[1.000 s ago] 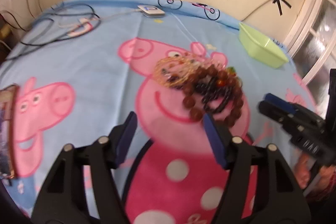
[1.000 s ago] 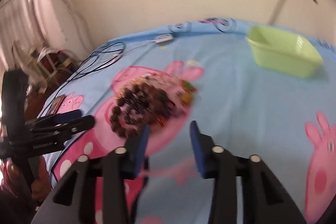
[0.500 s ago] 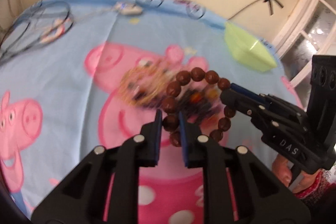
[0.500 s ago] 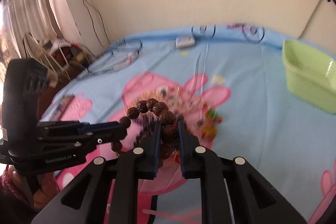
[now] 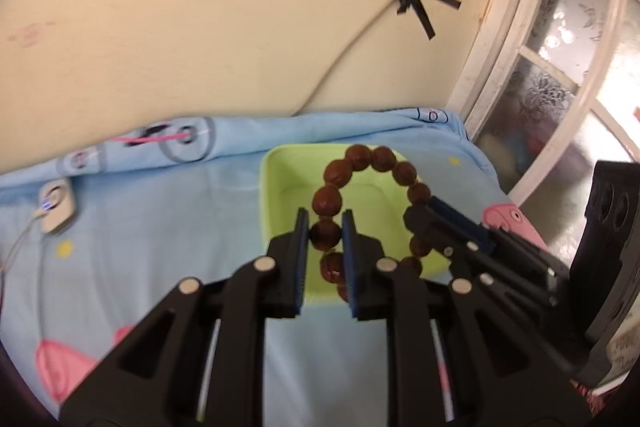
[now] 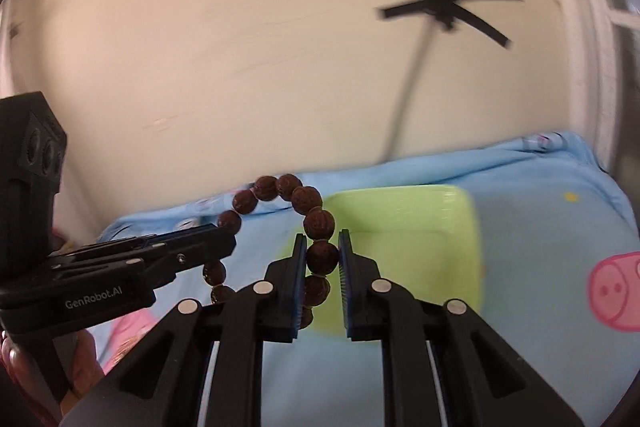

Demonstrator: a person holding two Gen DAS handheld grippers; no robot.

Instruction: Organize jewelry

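A bracelet of large brown beads (image 5: 382,157) hangs in the air between both grippers, stretched into a loop. My left gripper (image 5: 325,233) is shut on one bead on the loop's left side. My right gripper (image 6: 322,253) is shut on a bead on the opposite side. In the left wrist view the right gripper (image 5: 420,215) comes in from the right. In the right wrist view the left gripper (image 6: 228,241) comes in from the left. The light green tray (image 5: 267,187) lies on the sheet just behind and below the bracelet (image 6: 316,223), near the wall. The tray (image 6: 420,227) shows nothing inside.
A blue cartoon-pig sheet (image 5: 160,227) covers the surface. A white adapter (image 5: 56,207) with a cable lies at the left by the wall. A window frame (image 5: 500,67) stands close on the right. A hand (image 6: 84,359) holds the left gripper's handle.
Both grippers went from open above the jewelry pile to shut on the brown bracelet. They lifted it and carried it to the green tray; the pile has left view.
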